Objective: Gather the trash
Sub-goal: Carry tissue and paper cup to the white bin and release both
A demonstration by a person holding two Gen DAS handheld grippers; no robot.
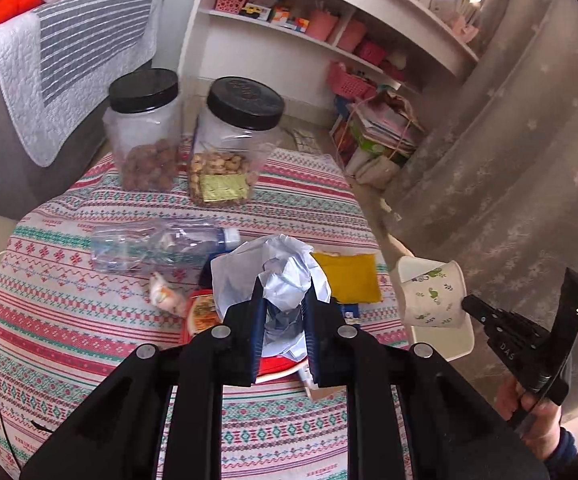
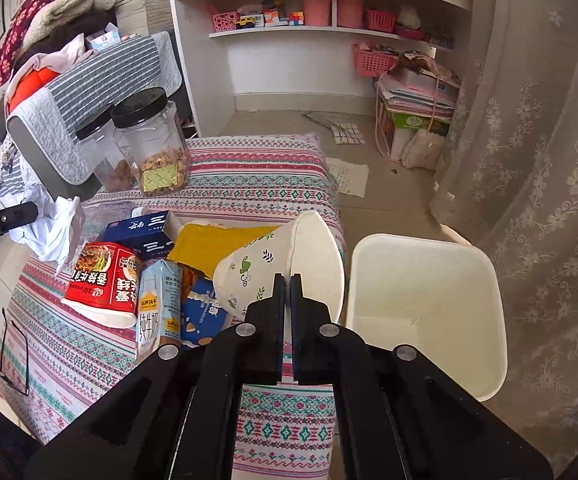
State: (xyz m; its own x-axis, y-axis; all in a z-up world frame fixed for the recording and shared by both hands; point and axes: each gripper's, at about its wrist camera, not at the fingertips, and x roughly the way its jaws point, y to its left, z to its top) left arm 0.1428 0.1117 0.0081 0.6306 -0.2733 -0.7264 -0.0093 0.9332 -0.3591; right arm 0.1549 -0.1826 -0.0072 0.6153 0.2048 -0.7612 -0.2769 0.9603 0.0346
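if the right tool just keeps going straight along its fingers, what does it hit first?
Nothing solid soon, probably. The right tool is shut on the paper cup rim, pointing past the table's far right corner; the white bin sits to its right. Beyond looks like open floor toward the stacked papers, though depth is unclear.

Two black-lidded jars [image 1: 145,128] [image 1: 233,140], one plastic bottle [image 1: 157,246], one paper cup [image 2: 285,264], one white bin [image 2: 425,312], one noodle cup [image 2: 105,280].

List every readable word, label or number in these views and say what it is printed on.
"DAS": on the right gripper's body, in the left wrist view.
"纯牛奶": on the milk carton.
"20": on the red noodle cup; its other print is upside down.
Blue box, jar label: unreadable.
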